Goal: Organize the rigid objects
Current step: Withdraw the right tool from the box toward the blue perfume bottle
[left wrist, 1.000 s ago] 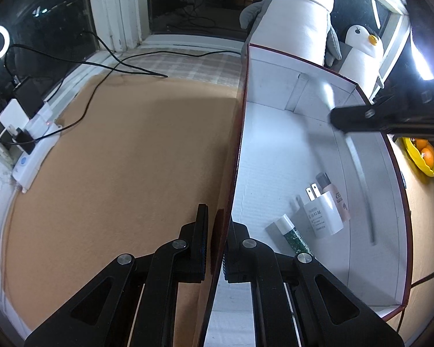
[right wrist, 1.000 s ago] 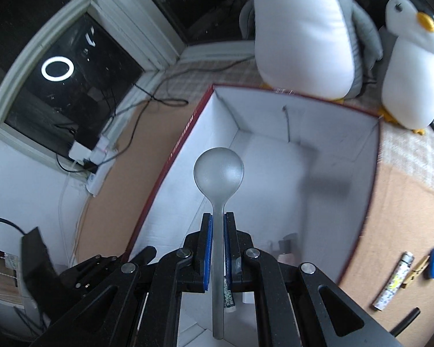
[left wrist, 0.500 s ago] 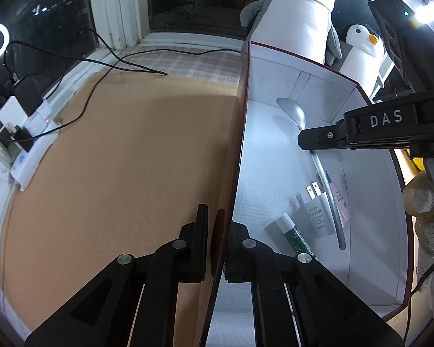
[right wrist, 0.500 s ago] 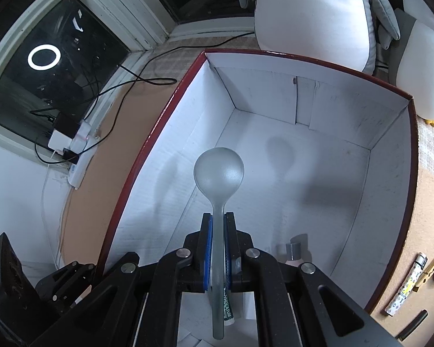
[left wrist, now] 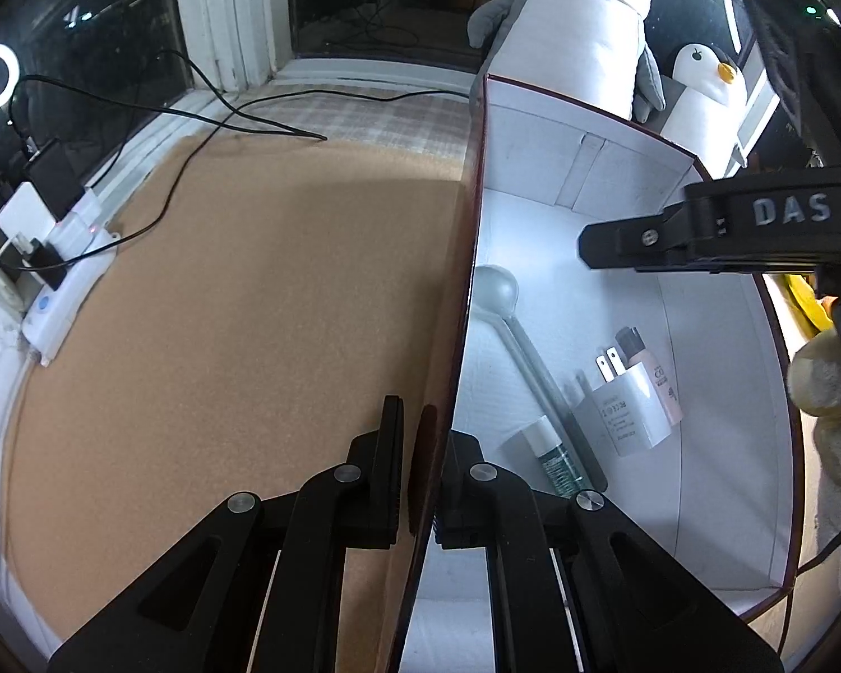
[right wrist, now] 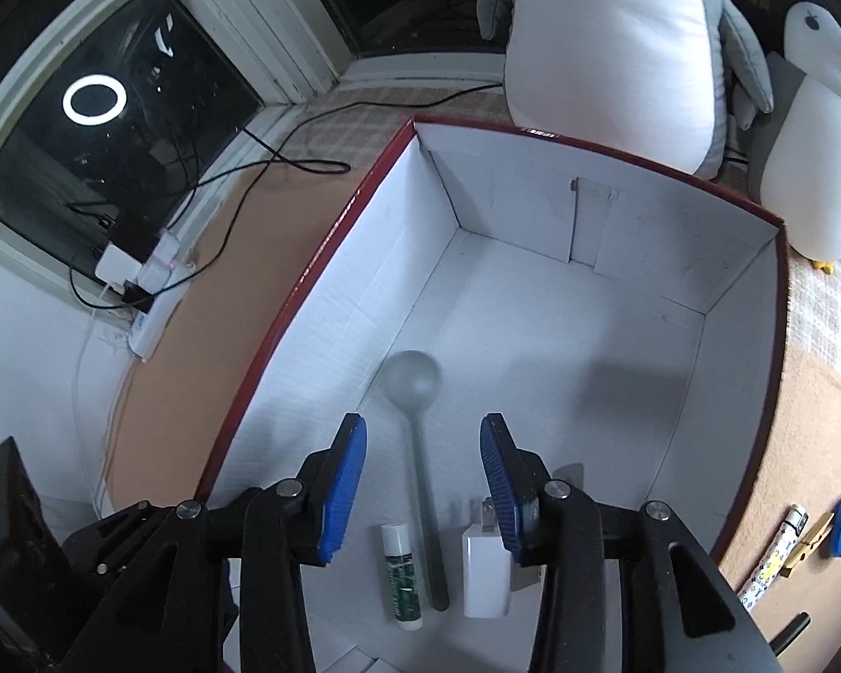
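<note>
Left gripper (left wrist: 420, 482): clamped on the box's (right wrist: 701, 370) red-edged side wall. Box floor, left to right: lip balm tube (right wrist: 401, 577), spoon (right wrist: 415, 420), white charger (right wrist: 485, 572). Right gripper (right wrist: 423, 482): jaws opening, empty, spoon lying below between them.

the charger (right wrist: 486, 572) label print was too small to read in either view. the right gripper (right wrist: 423, 482) finger hid part of the charger's prongs and all but a sliver of the pink tube (left wrist: 653, 373) in the right wrist view. the large penguin toy (right wrist: 617, 50) was cut off at the top edge there. the yellow object (left wrist: 802, 303) behind the box (left wrist: 779, 448) wall stayed unidentifiable.
</note>
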{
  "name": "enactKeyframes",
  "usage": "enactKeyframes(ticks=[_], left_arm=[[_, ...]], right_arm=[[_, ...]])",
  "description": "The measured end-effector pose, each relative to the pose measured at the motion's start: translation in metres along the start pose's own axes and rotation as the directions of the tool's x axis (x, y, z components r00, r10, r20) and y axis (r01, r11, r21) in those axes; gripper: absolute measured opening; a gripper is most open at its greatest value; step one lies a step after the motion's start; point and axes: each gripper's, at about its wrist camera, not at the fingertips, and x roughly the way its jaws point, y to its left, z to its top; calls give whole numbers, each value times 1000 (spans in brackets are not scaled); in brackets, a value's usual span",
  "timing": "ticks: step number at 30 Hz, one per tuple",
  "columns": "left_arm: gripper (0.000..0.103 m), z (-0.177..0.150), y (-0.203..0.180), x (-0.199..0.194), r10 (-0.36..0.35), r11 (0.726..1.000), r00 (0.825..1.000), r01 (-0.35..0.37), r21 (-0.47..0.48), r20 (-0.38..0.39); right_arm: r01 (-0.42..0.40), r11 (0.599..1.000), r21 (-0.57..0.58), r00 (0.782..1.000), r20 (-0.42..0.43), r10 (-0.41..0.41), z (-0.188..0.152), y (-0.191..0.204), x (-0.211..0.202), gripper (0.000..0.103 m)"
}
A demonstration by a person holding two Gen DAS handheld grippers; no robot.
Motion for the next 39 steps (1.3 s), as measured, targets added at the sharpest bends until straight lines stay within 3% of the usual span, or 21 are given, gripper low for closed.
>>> enactKeyframes(ticks=[13, 24, 30, 34, 39], left_arm=[[7, -6, -1, -9, 10, 1000, 1000, -10, 3, -6], [7, -11, -1, -18, 19, 1000, 1000, -19, 2, -8], [7, -14, -3, -23, 29, 1000, 1000, -29, 6, -10], [9, -16, -4, -25, 33, 999, 999, -33, 7, -13], [11, -18, -7, -26, 38, 999, 999, -38, 12, -17]], right_arm=[[3, 1000, 17, 995, 105, -4, -35, -24, -63, 39], [46, 995, 92, 974, 216, -65, -86, -78, -125, 53], [46, 990, 136, 953, 291, -85, -123, -113, -154, 69], [70, 986, 154, 946, 303, -114, -144, -133, -165, 73], [123, 979, 164, 953, 256, -163, -170, -154, -165, 74]])
